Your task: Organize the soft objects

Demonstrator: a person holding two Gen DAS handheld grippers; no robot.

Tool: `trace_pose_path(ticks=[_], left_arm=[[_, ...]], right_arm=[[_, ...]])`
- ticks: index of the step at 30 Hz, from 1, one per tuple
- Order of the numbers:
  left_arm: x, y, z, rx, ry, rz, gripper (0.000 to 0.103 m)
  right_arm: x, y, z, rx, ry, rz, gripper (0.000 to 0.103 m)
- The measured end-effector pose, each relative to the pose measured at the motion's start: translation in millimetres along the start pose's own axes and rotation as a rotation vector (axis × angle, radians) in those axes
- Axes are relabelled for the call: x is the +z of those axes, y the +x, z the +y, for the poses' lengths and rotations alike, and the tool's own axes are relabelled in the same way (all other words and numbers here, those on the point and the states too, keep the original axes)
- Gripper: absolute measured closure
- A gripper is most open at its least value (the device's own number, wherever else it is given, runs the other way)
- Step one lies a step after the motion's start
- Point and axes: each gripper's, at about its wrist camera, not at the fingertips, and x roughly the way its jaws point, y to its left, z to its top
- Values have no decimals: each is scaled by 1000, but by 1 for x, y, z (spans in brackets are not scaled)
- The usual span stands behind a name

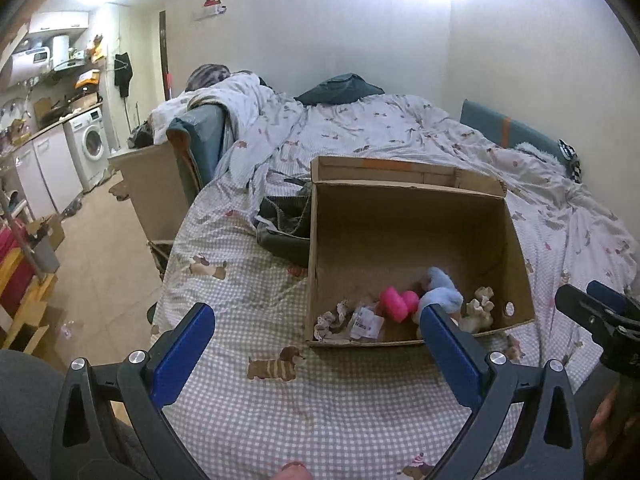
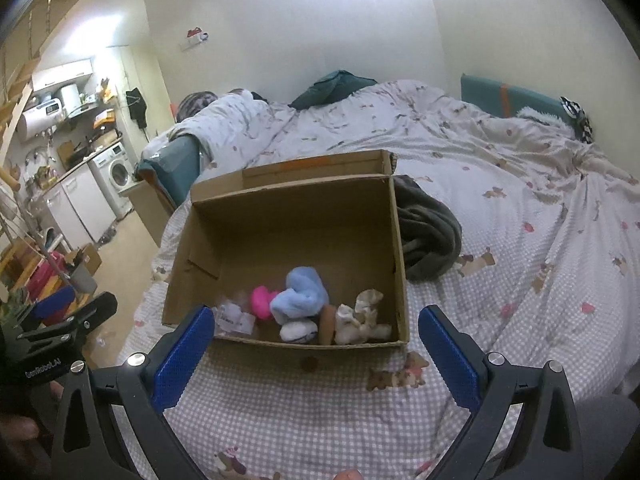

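Note:
An open cardboard box (image 1: 408, 224) (image 2: 296, 216) sits on the checked bedspread. Inside lie a pink soft item (image 1: 394, 302) (image 2: 261, 300), a light blue plush (image 1: 440, 290) (image 2: 302, 292), a cream plush (image 1: 478, 308) (image 2: 362, 314), a white sock ball (image 2: 297, 330), a brown item (image 2: 327, 322) and a tagged patterned cloth (image 1: 352, 320) (image 2: 236, 316). My left gripper (image 1: 318, 340) is open and empty in front of the box. My right gripper (image 2: 316, 344) is open and empty, also just before the box's near wall.
A dark grey garment (image 2: 430, 232) (image 1: 286, 224) lies on the bed beside the box. A rumpled duvet (image 2: 400, 128) and teal pillows (image 2: 516, 96) lie behind. The bed's left edge drops to the floor (image 1: 92, 248), with a kitchen and washing machine (image 1: 90, 144) beyond.

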Motion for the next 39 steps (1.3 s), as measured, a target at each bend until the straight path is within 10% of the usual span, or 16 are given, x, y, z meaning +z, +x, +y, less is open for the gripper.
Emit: trace_pose_path(ticks=[39], left_arm=[[-4, 5, -6, -46, 13, 23, 1]], right_arm=[[-3, 11, 3, -11, -7, 25, 0]])
